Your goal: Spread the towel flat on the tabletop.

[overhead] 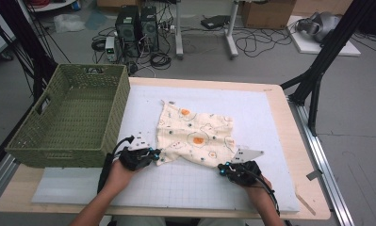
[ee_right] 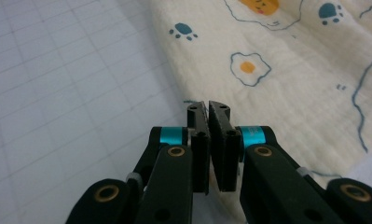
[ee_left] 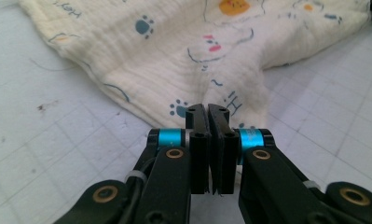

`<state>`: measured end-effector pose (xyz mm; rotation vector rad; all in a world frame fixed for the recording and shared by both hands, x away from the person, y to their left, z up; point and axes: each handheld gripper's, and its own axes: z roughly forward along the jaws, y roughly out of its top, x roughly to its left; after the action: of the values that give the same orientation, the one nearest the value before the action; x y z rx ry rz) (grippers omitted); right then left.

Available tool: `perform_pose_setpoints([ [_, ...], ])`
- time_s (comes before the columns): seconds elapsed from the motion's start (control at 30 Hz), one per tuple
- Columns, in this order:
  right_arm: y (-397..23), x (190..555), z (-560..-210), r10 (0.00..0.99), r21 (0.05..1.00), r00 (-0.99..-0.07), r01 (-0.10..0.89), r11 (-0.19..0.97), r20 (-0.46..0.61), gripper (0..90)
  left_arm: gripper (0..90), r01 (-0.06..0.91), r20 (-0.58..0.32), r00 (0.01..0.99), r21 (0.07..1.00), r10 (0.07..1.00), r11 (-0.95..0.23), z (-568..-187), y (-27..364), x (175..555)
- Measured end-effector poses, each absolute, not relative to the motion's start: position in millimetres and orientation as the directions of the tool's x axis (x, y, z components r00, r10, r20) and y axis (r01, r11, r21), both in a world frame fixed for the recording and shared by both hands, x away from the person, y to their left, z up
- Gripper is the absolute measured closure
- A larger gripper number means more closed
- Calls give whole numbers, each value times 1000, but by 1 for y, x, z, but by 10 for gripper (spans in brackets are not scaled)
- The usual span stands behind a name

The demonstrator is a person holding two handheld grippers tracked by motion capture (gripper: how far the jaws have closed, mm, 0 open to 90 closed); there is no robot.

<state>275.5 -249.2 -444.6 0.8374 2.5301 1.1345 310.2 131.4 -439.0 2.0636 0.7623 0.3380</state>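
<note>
Cloth [overhead: 195,134] spread on gridded mat [overhead: 251,113], left gripper [overhead: 153,153] and right gripper [overhead: 224,167] each clamped on near corners, basket [overhead: 72,117] left.

Both forearms come in from the bottom edge of the high view, angled slightly inward; the left hand [overhead: 117,175] wraps the body of the left gripper [overhead: 158,151], which points right and forward; the right hand [overhead: 257,188] carries the right gripper [overhead: 220,167], which points left and forward; each gripper lies low and near level; both pairs of jaws are pressed together, pads meeting.
</note>
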Motion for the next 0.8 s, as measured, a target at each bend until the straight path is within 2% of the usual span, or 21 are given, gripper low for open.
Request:
perform_pose_setpoints([
  [0.27,-266,251,-434,529,780,-846,376,501,68,865,857,410,-153,828,822,540,-395,-431,146,301],
  [0.3,-268,250,-433,532,782,-845,372,499,63,836,829,411,-162,829,826,535,-386,-431,146,301],
  [0.4,-270,252,-433,566,784,-821,396,478,70,682,561,448,-184,778,833,600,-326,-431,147,306],
  [0.47,-271,255,-432,593,799,-802,400,449,68,568,451,457,-170,742,836,648,-304,-432,147,310],
  [0.6,-271,265,-430,701,805,-713,420,420,7,440,437,464,-120,701,825,703,-322,-438,143,321],
  [0.67,-271,273,-432,745,796,-667,442,414,-17,442,442,471,-97,681,817,726,-332,-440,140,327],
  [0.8,-267,289,-438,800,771,-599,489,408,-43,500,517,472,-55,671,801,740,-368,-445,133,333],
])
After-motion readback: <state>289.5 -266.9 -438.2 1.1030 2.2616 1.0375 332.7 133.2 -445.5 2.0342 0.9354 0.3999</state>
